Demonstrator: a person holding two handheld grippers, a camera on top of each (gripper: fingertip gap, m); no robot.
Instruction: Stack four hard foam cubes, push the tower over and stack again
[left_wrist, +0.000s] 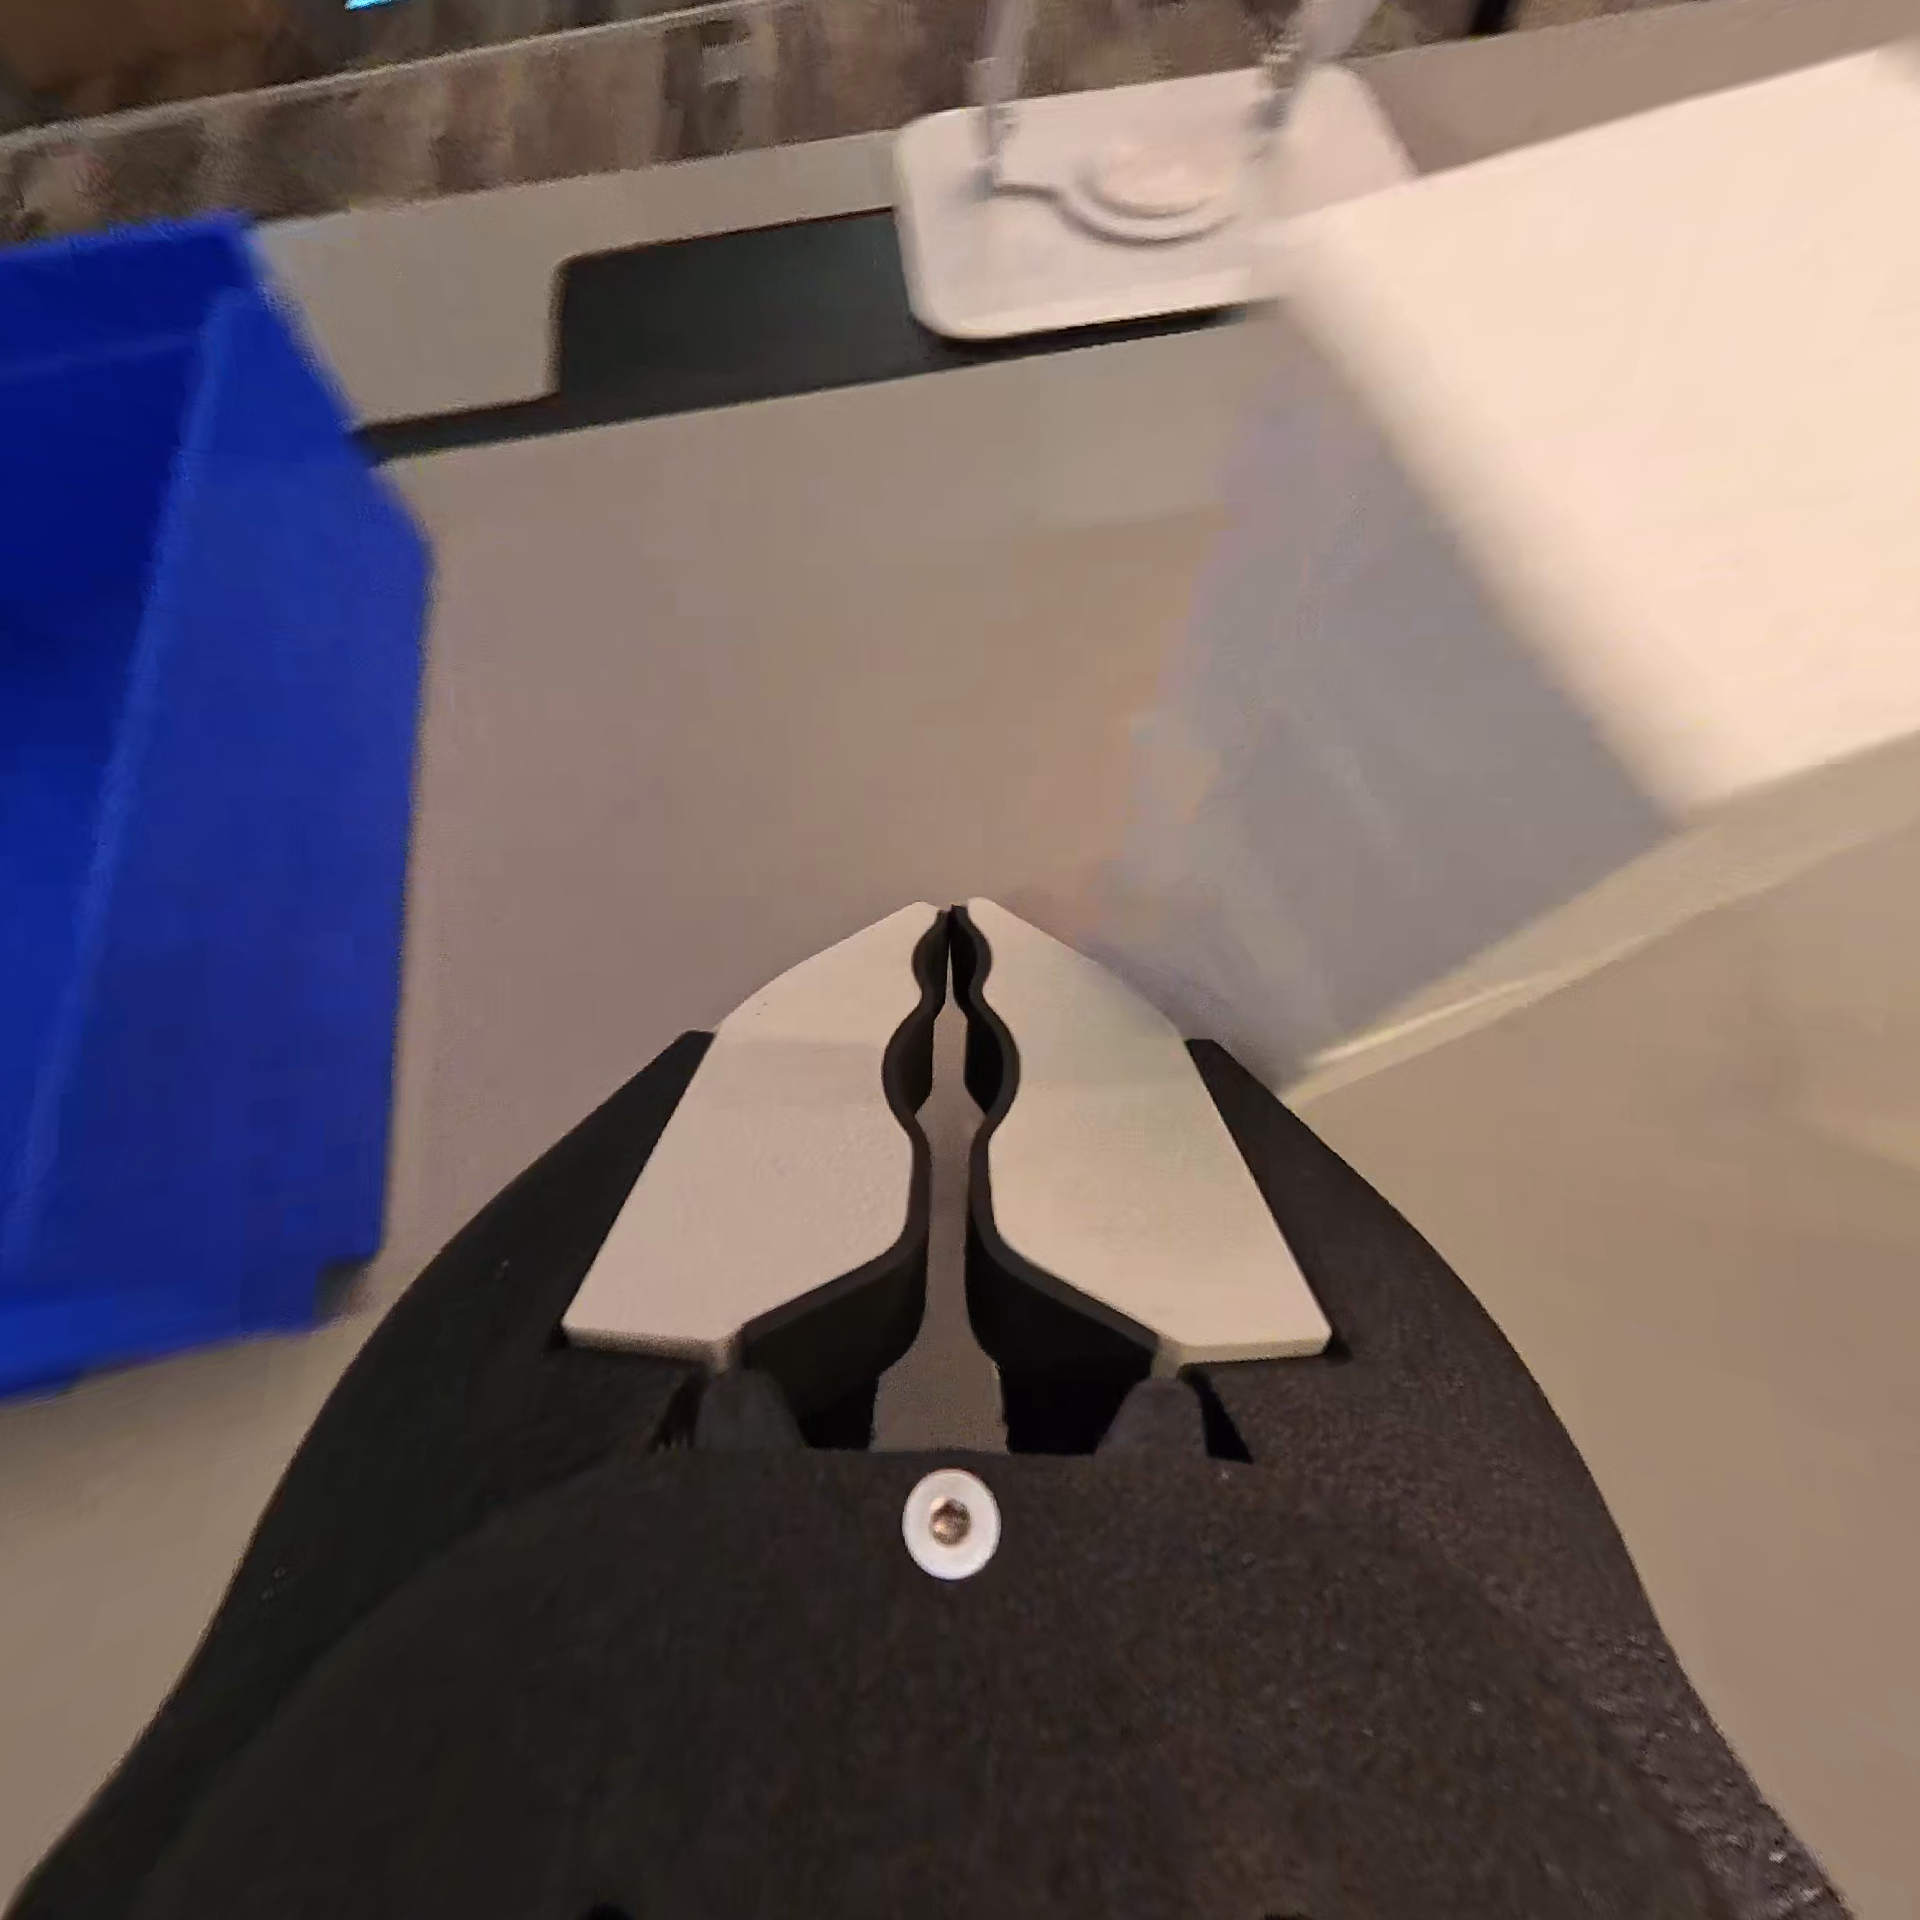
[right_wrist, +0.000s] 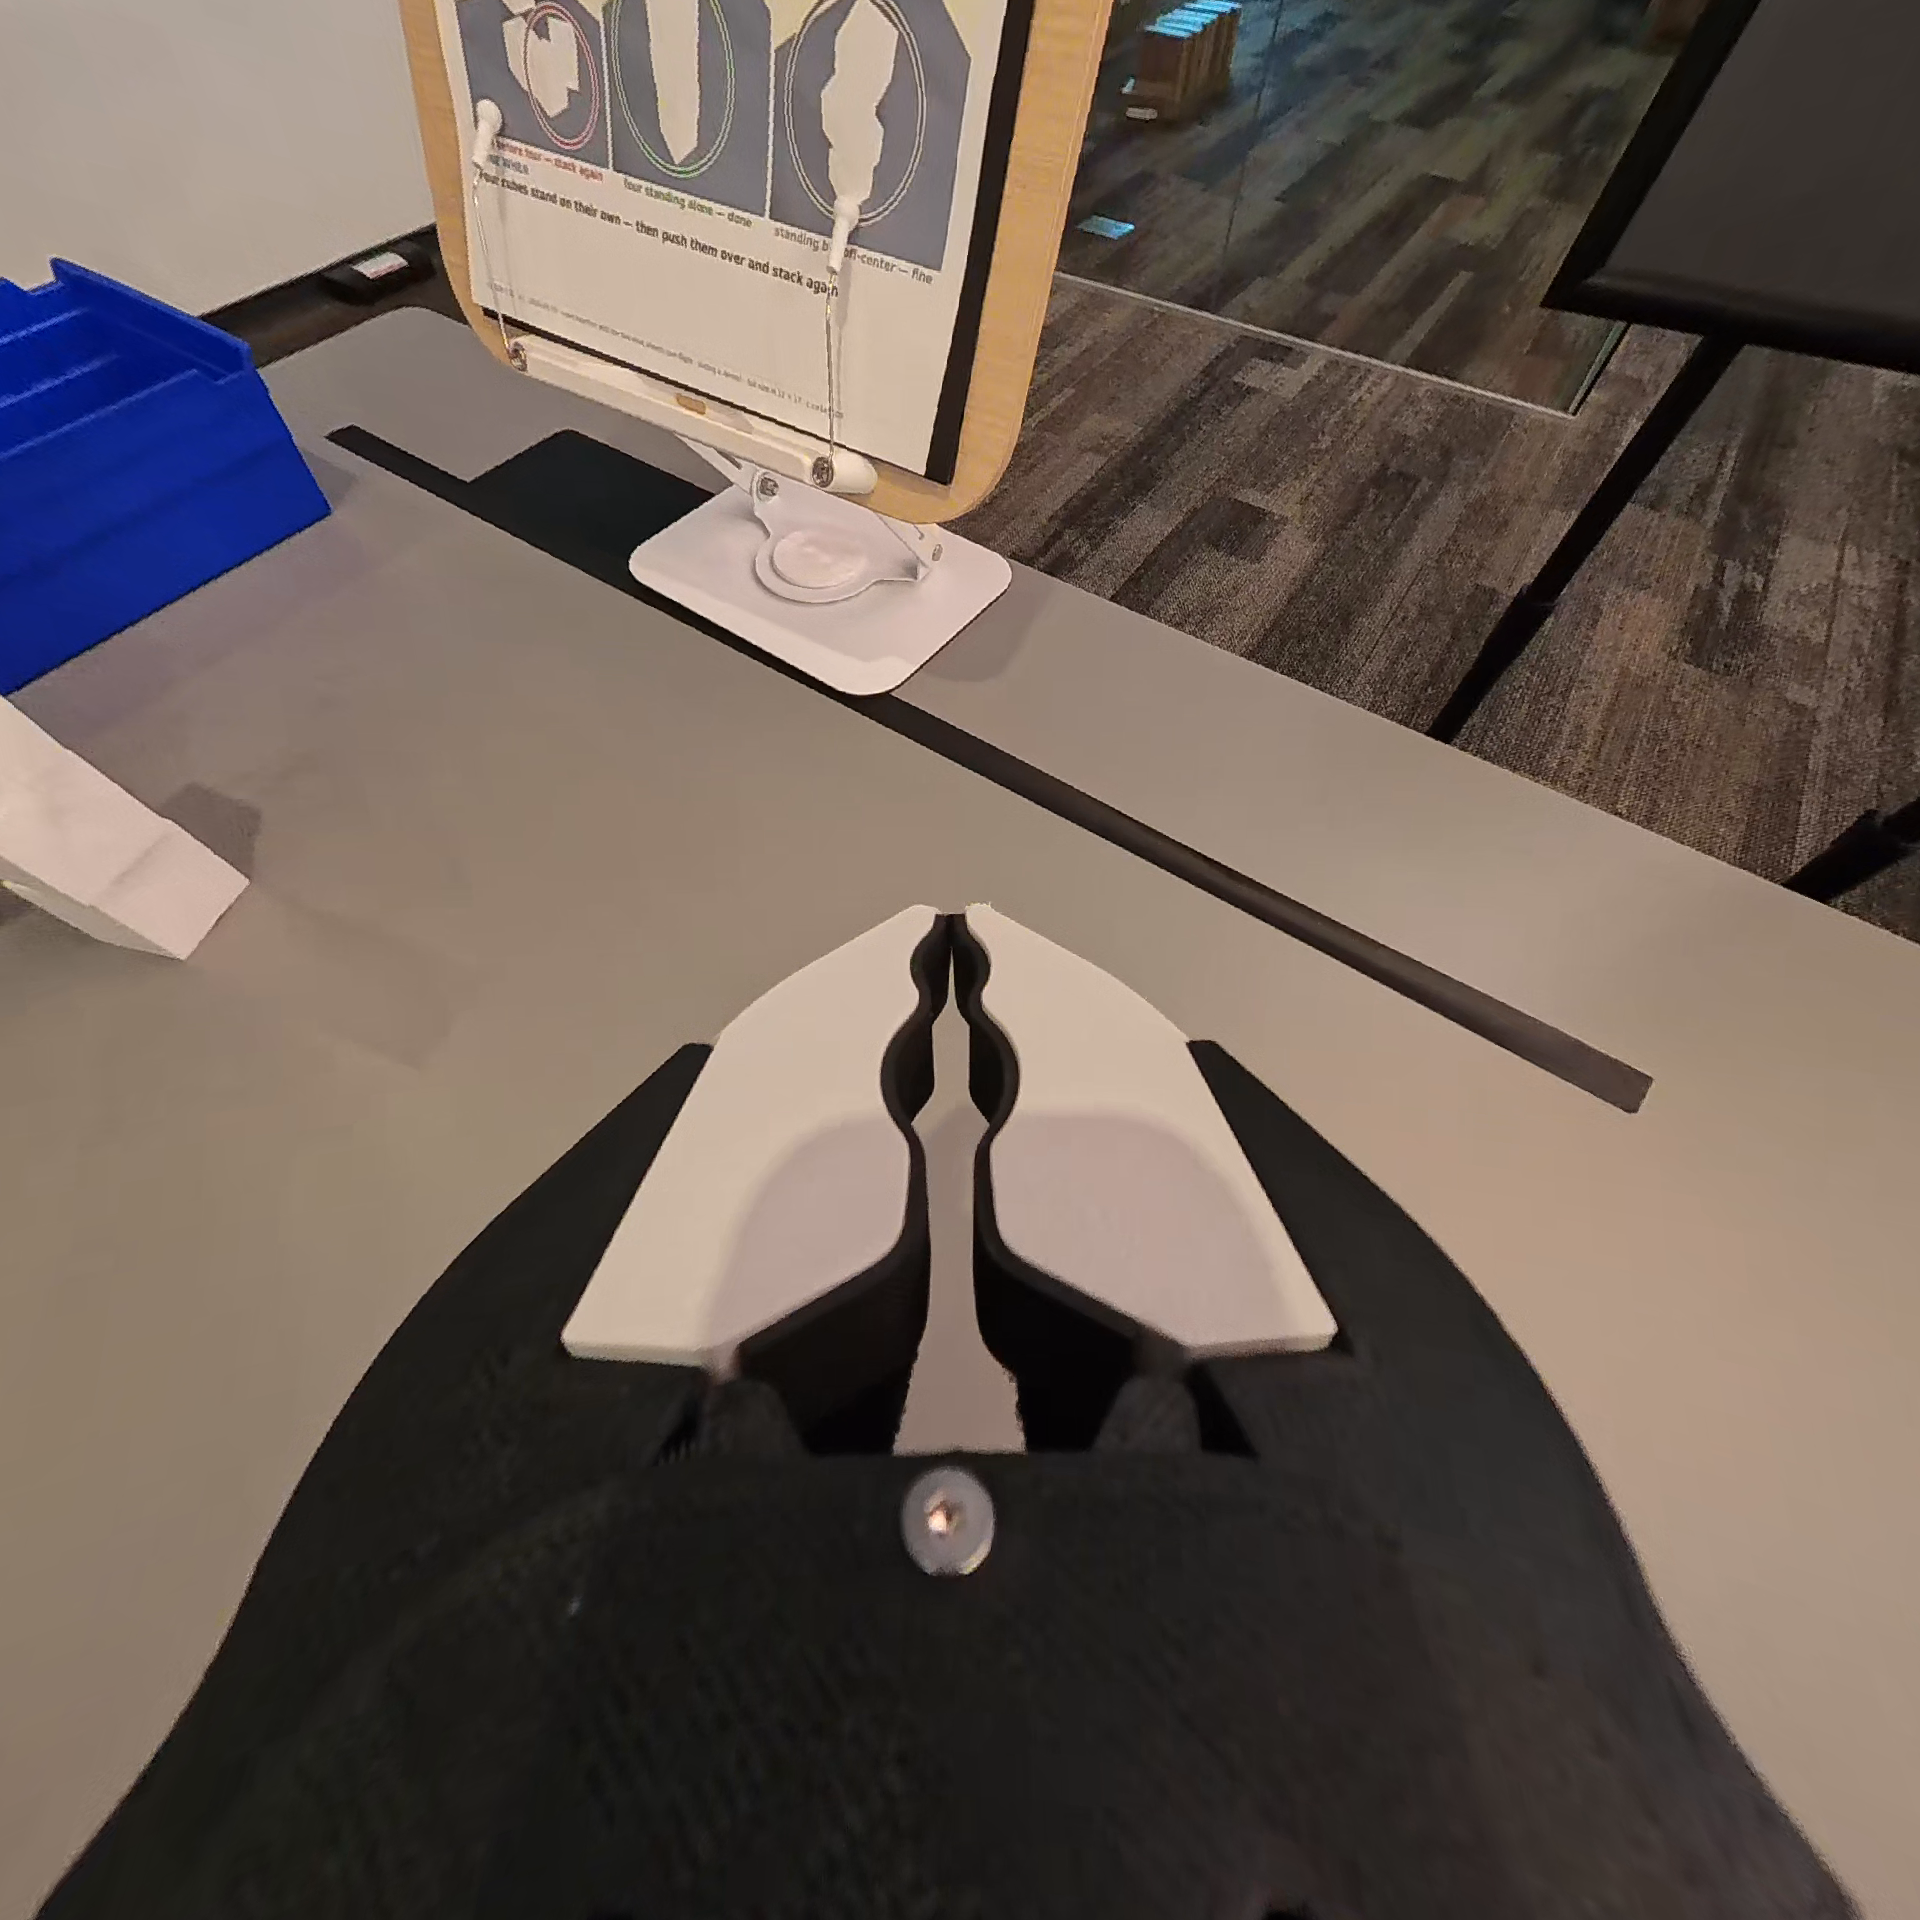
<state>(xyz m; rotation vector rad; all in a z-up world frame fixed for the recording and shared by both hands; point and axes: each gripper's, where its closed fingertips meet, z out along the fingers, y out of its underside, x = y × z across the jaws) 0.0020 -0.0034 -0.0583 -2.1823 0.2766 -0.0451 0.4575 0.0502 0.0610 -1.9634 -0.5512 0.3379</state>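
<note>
Left view motion-blurred; right sharp, seemingly evenly lit.

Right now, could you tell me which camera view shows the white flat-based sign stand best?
The right wrist view: the white flat-based sign stand appears sharp and whole, carrying its board. The left wrist view shows only its blurred base, its upright cut off.

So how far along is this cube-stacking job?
No standing tower shows. One white cube sits tilted on the table, blurred close up in the left view. Nothing is in hand: left claw and right claw are both shut and empty. Stacking all four is left.
</note>
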